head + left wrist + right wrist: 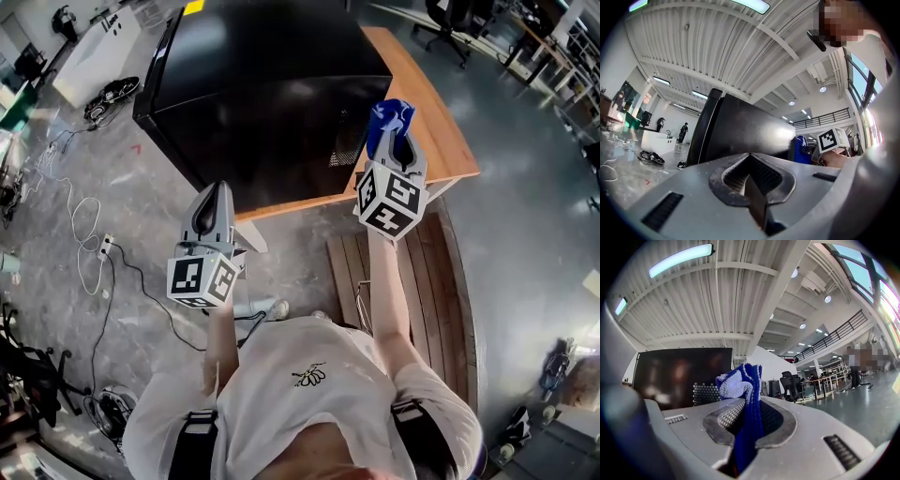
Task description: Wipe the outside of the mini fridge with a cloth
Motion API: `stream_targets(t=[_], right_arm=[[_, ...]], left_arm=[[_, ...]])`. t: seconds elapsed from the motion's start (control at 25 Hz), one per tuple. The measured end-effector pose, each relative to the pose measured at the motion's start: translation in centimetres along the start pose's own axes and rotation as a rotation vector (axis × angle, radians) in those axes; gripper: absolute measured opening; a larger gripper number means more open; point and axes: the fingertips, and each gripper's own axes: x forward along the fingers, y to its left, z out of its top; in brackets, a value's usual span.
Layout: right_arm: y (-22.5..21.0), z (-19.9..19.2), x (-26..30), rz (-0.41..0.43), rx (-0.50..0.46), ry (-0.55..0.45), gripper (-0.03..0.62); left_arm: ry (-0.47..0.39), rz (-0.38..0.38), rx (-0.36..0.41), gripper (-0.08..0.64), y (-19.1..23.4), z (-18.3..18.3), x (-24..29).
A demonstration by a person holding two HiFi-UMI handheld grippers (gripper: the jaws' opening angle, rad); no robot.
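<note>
The black mini fridge (262,84) stands on a wooden table (441,131). My right gripper (396,141) is shut on a blue cloth (390,116), held up beside the fridge's right side near its vent holes. In the right gripper view the cloth (740,385) bunches out of the shut jaws of the right gripper (743,427), with the fridge (679,376) just behind. My left gripper (216,195) is shut and empty, in front of the fridge's near face. The left gripper view shows the left gripper (751,180), the fridge (740,131) and the cloth (802,149).
Cables (84,244) trail over the grey floor at left, near a white box (94,56) and shoes (112,91). A slatted wooden bench (441,281) lies below the table's right end. Office chairs (450,28) and desks stand far right.
</note>
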Motion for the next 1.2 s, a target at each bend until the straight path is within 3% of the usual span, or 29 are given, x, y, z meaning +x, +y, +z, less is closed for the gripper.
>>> stream_targets(t=[0.24,0.44,0.6,0.88,1.04,1.2], right_arm=[[-0.5,0.5,-1.8,0.0,0.033,-0.016,0.061],[3.7,0.7,-5.0,0.117,0.083,-0.032,0.061],[9.8,0.6,-6.8,0.271,0.124,-0.039,0.061],[25.7,-2.1,-9.4,0.56,0.124,0.014,0.061],[32.7,-3.8,-10.0,0.649,0.112,0.02,0.061],[36.8,-5.3,-9.9,0.682,0.062,0.026,0.061]], left_arm=[[0.005,0.023,0.006,0.005,1.0,0.0,-0.4],[-0.008,0.05,0.019,0.005,2.3,0.5,-1.3],[-0.021,0.07,0.021,0.005,3.7,0.9,-2.5],[-0.012,0.151,0.014,0.005,8.6,0.9,-5.7],[-0.016,0.205,0.017,0.005,11.6,1.4,-7.5],[-0.003,0.236,0.025,0.005,13.6,1.4,-9.0]])
